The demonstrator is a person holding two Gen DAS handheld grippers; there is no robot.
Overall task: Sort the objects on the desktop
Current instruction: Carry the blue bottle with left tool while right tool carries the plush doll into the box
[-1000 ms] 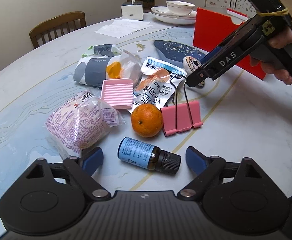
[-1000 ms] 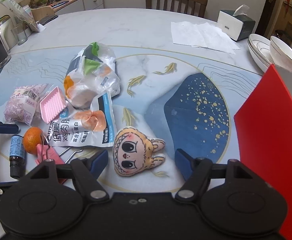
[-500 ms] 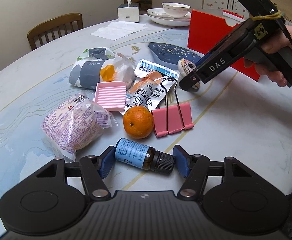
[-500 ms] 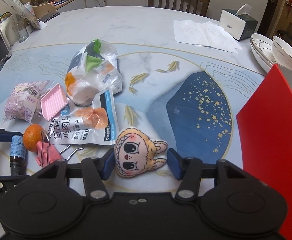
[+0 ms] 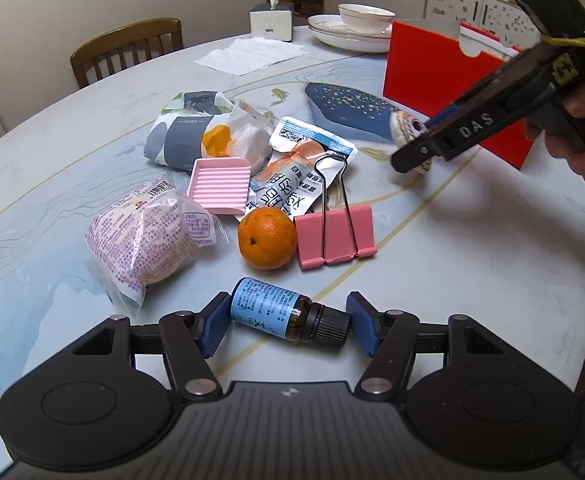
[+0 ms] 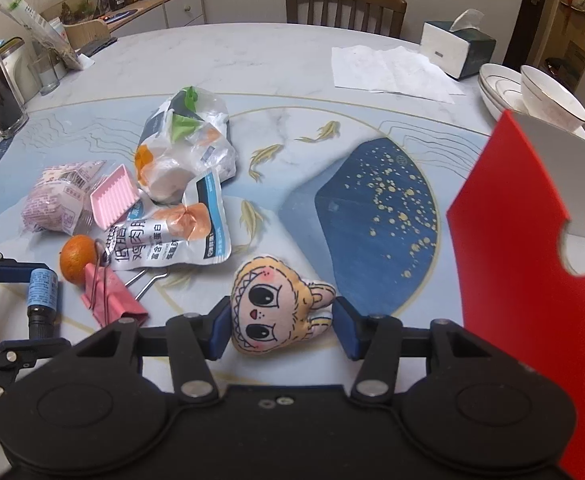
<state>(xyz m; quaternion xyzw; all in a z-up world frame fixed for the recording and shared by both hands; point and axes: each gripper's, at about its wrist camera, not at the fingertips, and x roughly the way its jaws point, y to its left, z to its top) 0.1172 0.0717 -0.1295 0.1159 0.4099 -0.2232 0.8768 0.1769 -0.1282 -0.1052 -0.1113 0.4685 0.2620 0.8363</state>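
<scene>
Round marble-look table (image 5: 472, 280), pale blue wave print with gold fish and a dark blue gold-speckled patch (image 6: 376, 216). From my left: cabinet (image 6: 172, 8) with jars and snack bags, wooden chair (image 6: 344, 4) at the far edge, tissue box (image 6: 458, 50), loose white paper sheets (image 6: 388, 68), stacked white plates and bowl (image 6: 532, 96), red box (image 6: 524, 248) far right. My left gripper (image 5: 288, 320) has just been closing and now clamps the small brown bottle with a blue label (image 5: 280, 308) end to end, lying on its side. Beyond it: wrapped bun (image 5: 144, 236), pink soap dish (image 5: 220, 184), orange (image 5: 267, 238), pink binder clip (image 5: 334, 232), snack pouches. My right gripper (image 6: 282, 320) has also just been closing; pads squeeze the plush face toy (image 6: 272, 308).
</scene>
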